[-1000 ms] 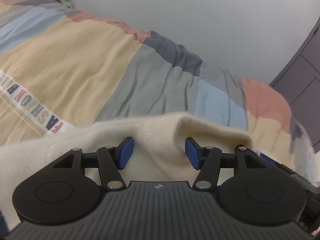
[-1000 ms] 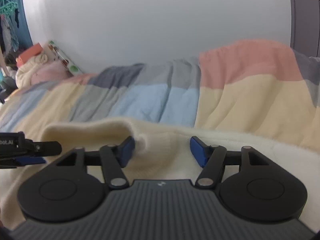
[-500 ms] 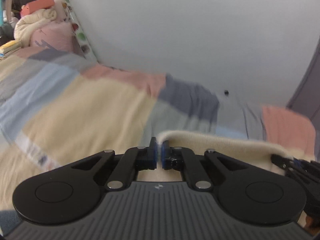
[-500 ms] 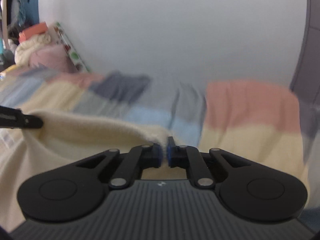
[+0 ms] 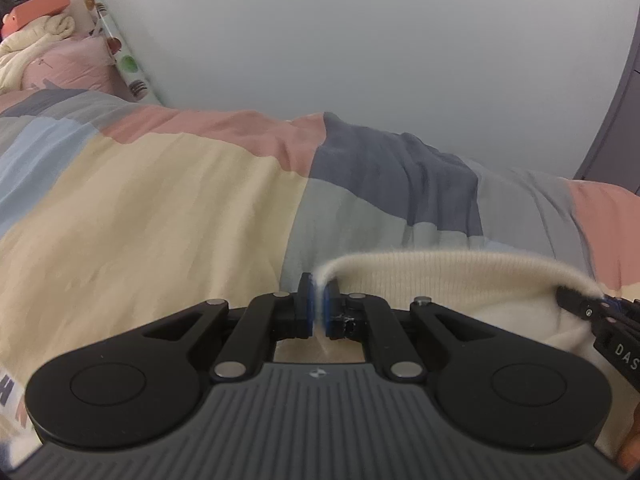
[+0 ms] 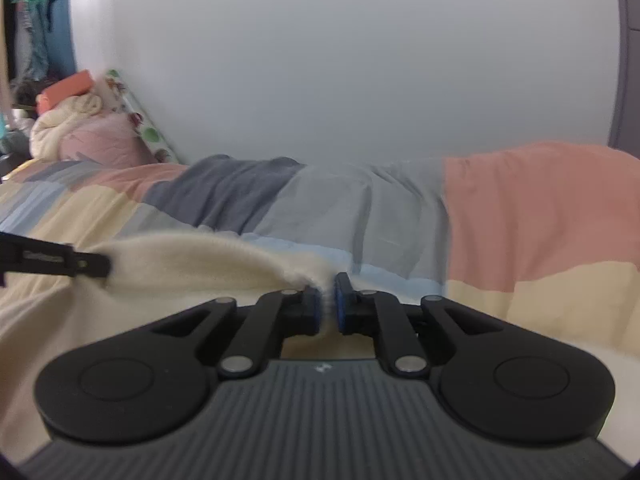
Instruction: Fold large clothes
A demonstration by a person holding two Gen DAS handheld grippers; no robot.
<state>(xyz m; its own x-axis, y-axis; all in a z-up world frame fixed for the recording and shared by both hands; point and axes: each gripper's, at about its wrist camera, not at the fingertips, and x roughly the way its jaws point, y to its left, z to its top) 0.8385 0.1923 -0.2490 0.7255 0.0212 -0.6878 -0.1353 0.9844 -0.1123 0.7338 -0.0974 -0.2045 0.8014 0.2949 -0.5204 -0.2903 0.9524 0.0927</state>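
A cream knit sweater (image 5: 460, 280) lies on a bed, its ribbed edge raised and stretched between both grippers. My left gripper (image 5: 319, 300) is shut on the left end of that edge, with the knit pinched between the blue pads. In the right wrist view the sweater (image 6: 180, 264) runs leftward from my right gripper (image 6: 329, 296), whose jaws are opening slightly while the pads still pinch the edge's right end. Each gripper also shows in the other's view: the right gripper (image 5: 588, 304) at the far right, the left gripper (image 6: 92, 266) at the far left. The rest of the sweater is hidden below the grippers.
The bed carries a patchwork duvet (image 5: 160, 208) of cream, pink, grey and blue blocks. Pillows and bundled bedding (image 5: 56, 56) sit at the head, far left. A pale wall (image 5: 360, 40) runs behind the bed. A dark wardrobe (image 5: 624, 120) stands at the right.
Both grippers have shut on the sweater's ribbed edge, which lay between open jaws a second ago. They have moved apart and drawn the edge taut between them.
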